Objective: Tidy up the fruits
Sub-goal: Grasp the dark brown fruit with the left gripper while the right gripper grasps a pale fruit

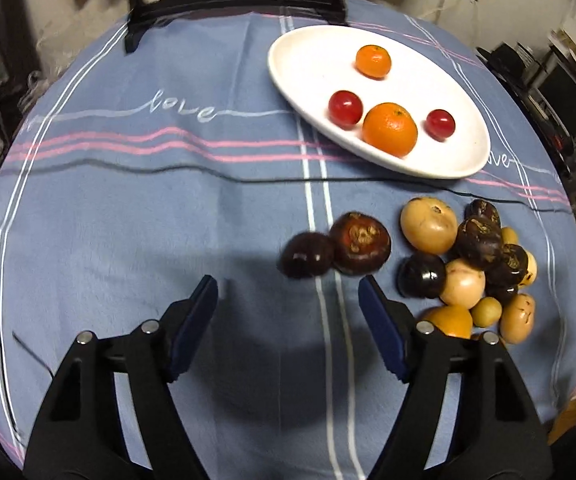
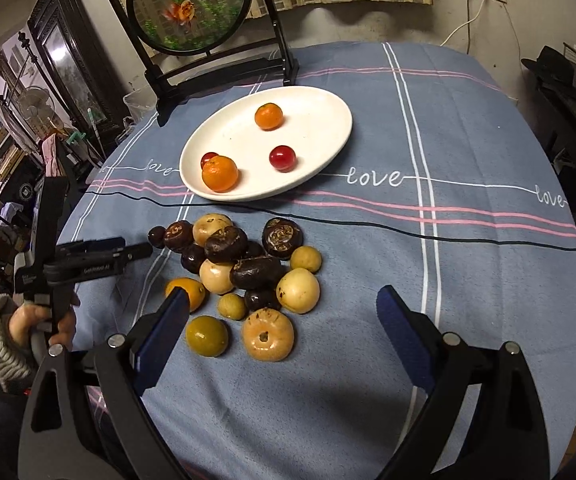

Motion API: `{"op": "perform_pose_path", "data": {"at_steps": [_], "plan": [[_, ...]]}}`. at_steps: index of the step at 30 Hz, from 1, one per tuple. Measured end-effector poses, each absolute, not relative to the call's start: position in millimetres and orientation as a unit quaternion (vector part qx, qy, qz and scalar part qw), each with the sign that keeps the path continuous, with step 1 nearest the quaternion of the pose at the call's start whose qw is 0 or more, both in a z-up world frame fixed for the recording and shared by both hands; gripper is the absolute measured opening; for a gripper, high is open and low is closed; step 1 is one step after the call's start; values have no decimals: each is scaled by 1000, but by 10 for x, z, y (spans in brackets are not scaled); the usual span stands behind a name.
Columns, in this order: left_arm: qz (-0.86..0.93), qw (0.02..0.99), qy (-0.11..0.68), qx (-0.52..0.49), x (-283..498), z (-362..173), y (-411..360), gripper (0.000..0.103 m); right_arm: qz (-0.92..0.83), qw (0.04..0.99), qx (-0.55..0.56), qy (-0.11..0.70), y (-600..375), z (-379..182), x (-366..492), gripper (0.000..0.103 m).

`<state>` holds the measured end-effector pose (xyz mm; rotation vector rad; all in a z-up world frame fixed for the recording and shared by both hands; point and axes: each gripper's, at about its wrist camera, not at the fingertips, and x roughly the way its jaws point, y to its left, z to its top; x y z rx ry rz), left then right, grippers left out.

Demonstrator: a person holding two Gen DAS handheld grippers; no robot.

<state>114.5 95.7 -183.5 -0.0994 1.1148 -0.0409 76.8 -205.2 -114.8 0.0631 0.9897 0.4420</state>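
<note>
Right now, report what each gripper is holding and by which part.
Nothing is held. The left gripper stands open over bare tablecloth, short of the dark fruits. The right gripper is open above the fruit pile, pads touching none.

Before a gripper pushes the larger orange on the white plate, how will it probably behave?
The larger orange looks round and smooth, so a push would probably roll it. It sits beside a red fruit, which it could knock. The white plate is shallow, so it might roll over the rim.
</note>
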Motion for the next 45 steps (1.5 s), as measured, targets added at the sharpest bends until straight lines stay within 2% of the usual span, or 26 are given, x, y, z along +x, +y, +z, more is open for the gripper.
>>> {"op": "perform_pose_path", "data": {"at_steps": [3, 5, 8, 19, 23, 36, 38, 43, 45], "plan": [[-36, 849, 526, -28, 1212, -1858, 913, 70, 203, 855, 26, 476, -2062, -1159, 759, 95], [-51, 845, 532, -33, 1263, -1904, 916, 56, 198, 854, 24, 481, -2068, -1178, 762, 95], [-67, 840, 536, -46, 1309, -1950, 938, 50, 193, 852, 22, 486, -2067, -1194, 763, 95], [-109, 838, 533, -50, 1412, -1990, 1032, 50, 182, 847, 15, 500, -2060, -1232, 764, 95], [-128, 832, 540, -28, 1381, -2034, 976, 38, 181, 845, 12, 504, -2042, -1242, 771, 95], [-103, 837, 537, -17, 1351, -2041, 930, 35, 184, 838, 14, 513, -2033, -1279, 788, 95], [-97, 837, 537, -24, 1322, -2035, 937, 31, 184, 833, 16, 522, -2037, -1330, 809, 95], [-91, 838, 537, -45, 1090, -1981, 910, 31, 204, 809, 20, 551, -2017, -1531, 872, 94], [-92, 838, 536, -50, 975, -1956, 887, 31, 217, 801, 19, 558, -1983, -1589, 888, 91]]}}
